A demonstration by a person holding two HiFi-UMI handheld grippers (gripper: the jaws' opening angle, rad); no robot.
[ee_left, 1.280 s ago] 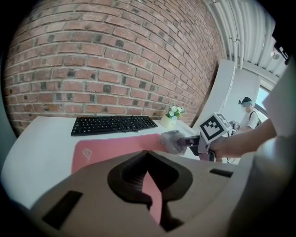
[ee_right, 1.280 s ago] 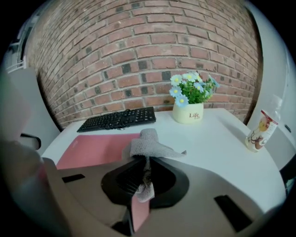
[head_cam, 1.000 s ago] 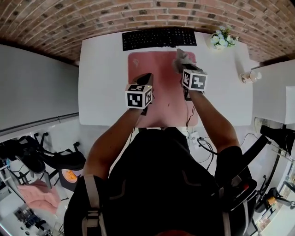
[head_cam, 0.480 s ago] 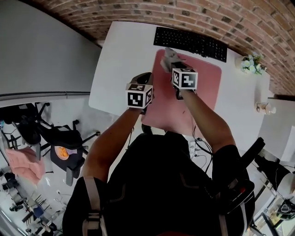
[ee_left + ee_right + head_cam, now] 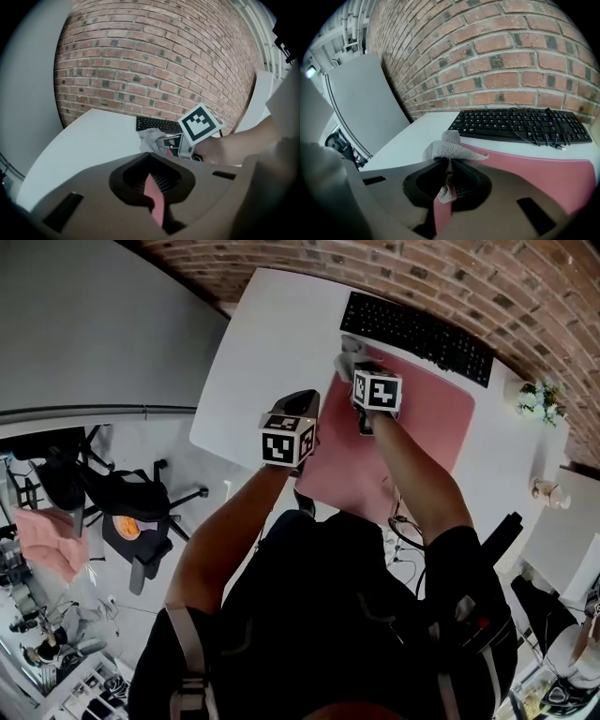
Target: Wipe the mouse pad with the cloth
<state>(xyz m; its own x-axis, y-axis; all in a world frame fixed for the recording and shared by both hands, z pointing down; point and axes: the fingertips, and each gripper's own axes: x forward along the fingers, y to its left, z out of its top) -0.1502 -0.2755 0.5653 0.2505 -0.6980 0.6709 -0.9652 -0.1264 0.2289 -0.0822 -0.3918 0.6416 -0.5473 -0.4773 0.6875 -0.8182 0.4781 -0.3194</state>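
**Stuffs and finishes**

The cloth (image 5: 447,145) is grey, coarse, open-weave fabric, soft and crumpled. The mouse pad (image 5: 543,171) is pink, smooth and matt. The bench (image 5: 272,343) is white and smooth. The keyboard (image 5: 520,124) is black matt plastic. The wall (image 5: 511,51) is rough red brick. The right gripper (image 5: 449,164) looks like matt grey-brown plastic.

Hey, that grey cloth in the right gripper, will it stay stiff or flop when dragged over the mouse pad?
Probably floppy: the cloth folds and droops from the right gripper, whose jaws are shut on it. It looks light, a thin open knit. It may bunch rather than lie flat on the mouse pad.
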